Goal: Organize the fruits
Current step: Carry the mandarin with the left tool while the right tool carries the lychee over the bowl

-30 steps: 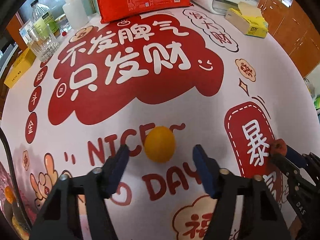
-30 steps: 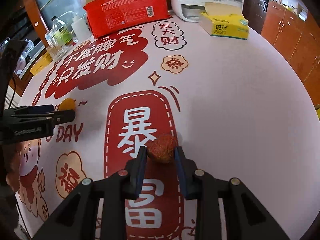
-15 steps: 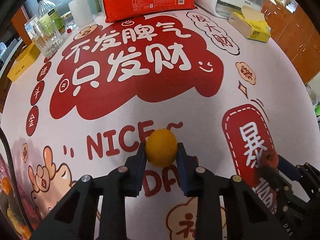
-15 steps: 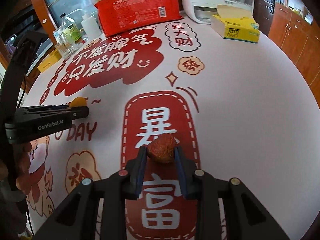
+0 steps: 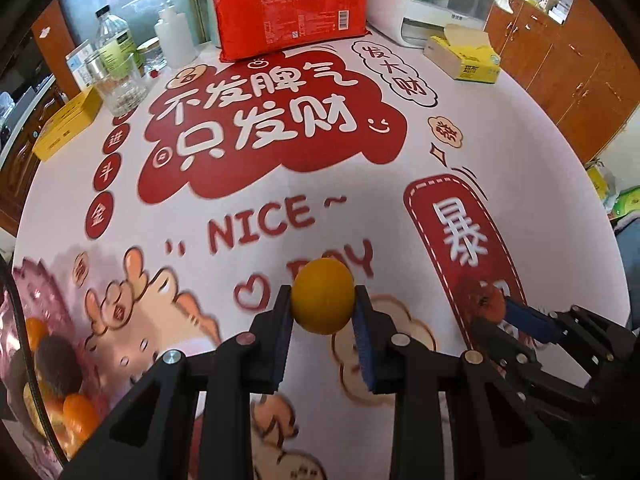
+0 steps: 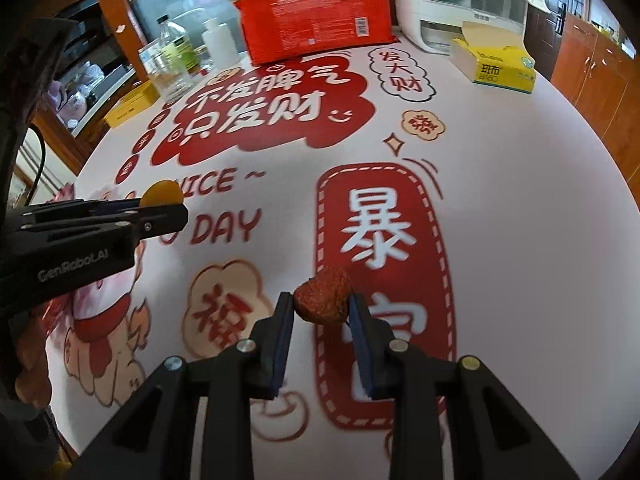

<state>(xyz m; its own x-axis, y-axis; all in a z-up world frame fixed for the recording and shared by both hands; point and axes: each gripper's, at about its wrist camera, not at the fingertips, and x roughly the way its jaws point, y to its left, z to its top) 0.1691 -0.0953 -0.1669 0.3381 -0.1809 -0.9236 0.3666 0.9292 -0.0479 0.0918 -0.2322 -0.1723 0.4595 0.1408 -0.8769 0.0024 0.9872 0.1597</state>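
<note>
Wooden cabinets line the right wall behind the red-printed round table.

I am holding a smooth, round, yellow-orange fruit between the jaws of my left gripper, at the lower centre of the left wrist view; it is sitting clear of the table, pressed on both sides by the blue pads. In my right gripper I am holding a small, rough-skinned, dark red fruit, lumpy and slightly pointed at its top, at the lower centre of the right wrist view. More fruits, orange and dark ones, are lying piled at the lower left edge of the left wrist view.
</note>
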